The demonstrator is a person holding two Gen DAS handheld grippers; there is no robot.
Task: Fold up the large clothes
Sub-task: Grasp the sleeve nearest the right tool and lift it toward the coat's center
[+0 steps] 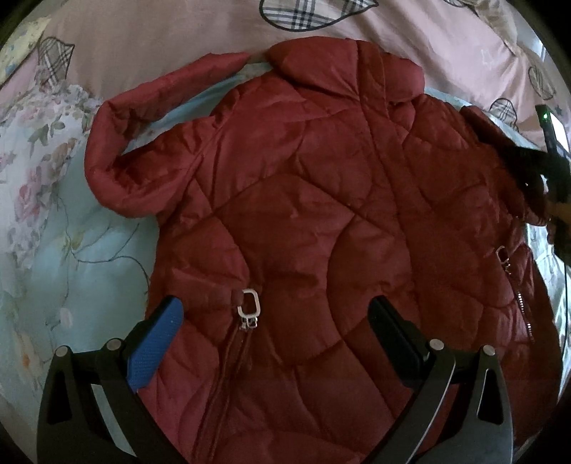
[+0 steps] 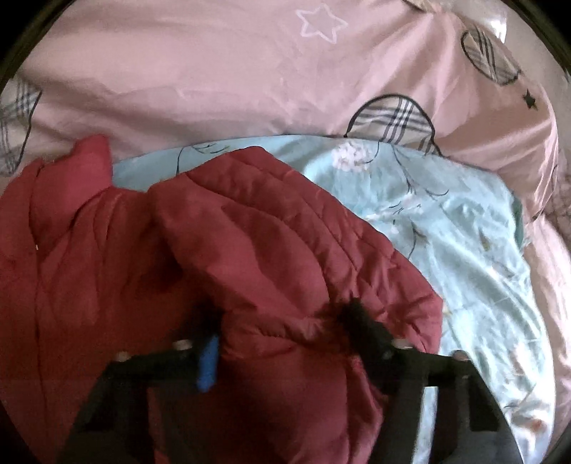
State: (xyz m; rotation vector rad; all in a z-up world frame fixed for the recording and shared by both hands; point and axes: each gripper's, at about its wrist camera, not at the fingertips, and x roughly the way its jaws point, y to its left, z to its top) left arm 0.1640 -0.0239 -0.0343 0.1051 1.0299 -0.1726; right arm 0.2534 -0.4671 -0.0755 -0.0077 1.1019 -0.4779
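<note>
A dark red quilted puffer jacket [image 1: 303, 214] lies front up on the bed, collar at the far side, its left sleeve [image 1: 117, 150] bent upward. A silver zip pull [image 1: 248, 307] lies between my left fingers. My left gripper [image 1: 274, 321] is open and empty just above the jacket's lower front. My right gripper [image 2: 282, 332] holds the jacket's right sleeve [image 2: 271, 250], whose padded fabric bulges between the fingers; the view is blurred. The right gripper also shows at the right edge of the left wrist view [image 1: 546, 178], at the jacket's right side.
The jacket rests on a light blue floral sheet [image 1: 71, 250], also seen in the right wrist view [image 2: 464, 221]. A pink duvet [image 1: 160, 32] with plaid shapes is bunched along the far side [image 2: 214, 71]. A second zip pull [image 1: 503, 257] lies near the jacket's right edge.
</note>
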